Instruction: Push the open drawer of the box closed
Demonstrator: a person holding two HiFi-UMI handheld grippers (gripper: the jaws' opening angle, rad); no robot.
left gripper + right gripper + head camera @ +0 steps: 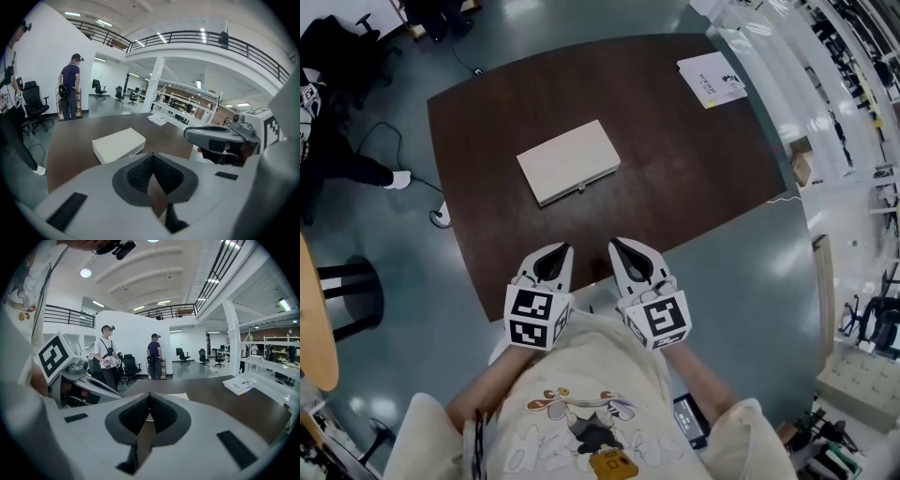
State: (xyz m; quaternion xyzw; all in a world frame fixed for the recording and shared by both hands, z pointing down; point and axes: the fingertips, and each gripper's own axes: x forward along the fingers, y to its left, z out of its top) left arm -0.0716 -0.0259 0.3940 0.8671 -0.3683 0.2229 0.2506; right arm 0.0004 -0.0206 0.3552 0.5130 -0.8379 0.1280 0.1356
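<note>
Close to the person, the left gripper [562, 249] and the right gripper [619, 246] hang side by side over the near edge of the dark table [694, 178]. Both have their jaws pressed together, with nothing between them. Further away, near the table's middle, lies the flat white box [569, 161], well apart from both grippers. A booklet [711, 79] lies at the far corner.

The left gripper [563, 247] and the right gripper [617, 244] were held side by side, a little apart, both pointing forward and tilted somewhat downward. Each had its jaws pressed together with nothing between them
</note>
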